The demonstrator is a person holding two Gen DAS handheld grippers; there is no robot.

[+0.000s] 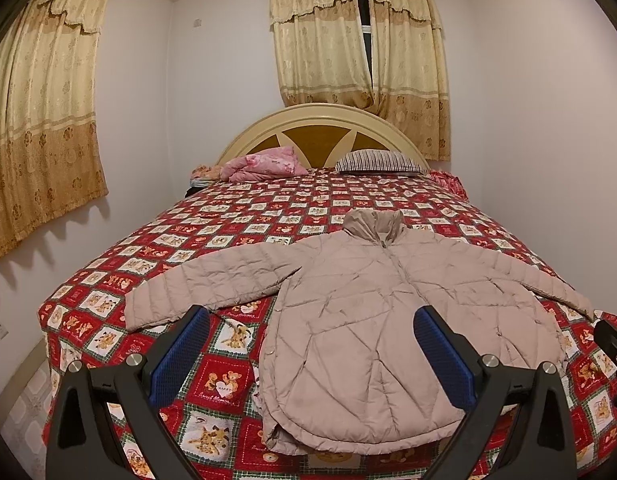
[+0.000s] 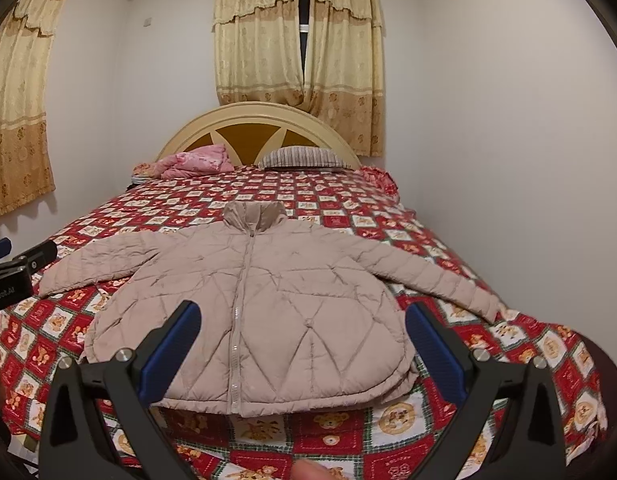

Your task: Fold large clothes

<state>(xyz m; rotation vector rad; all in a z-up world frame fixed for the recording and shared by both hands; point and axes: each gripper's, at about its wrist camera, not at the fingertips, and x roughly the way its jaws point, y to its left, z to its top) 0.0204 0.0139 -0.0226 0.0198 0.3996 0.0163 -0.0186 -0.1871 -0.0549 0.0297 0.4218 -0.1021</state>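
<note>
Bed [image 1: 244, 216]: covered by a red patchwork bedspread printed with bear and animal squares; set against white walls, with an arched cream headboard [image 1: 324, 120] at the far end.
Curtains [image 1: 320, 40]: pale gold, hung behind the headboard and on the left wall.
Jacket [image 2: 244, 312]: a beige quilted puffer, laid flat on its back on the near half of the bedspread, zipped up, collar towards the headboard, both sleeves spread out to the sides, hem nearest the cameras.
Pillows: a pink bundle [image 1: 264, 164] and a striped pillow [image 1: 380, 160] are seen by the headboard, well apart from the jacket.
Left gripper [image 1: 312, 356]: held above the jacket's left hem area; blue-padded fingers [image 1: 180, 360] are spread wide, nothing between them.
Right gripper [image 2: 302, 354]: held over the lower front of the jacket; its fingers [image 2: 436, 356] are likewise spread wide and empty.
Contact: none is seen between either gripper and the jacket.
</note>
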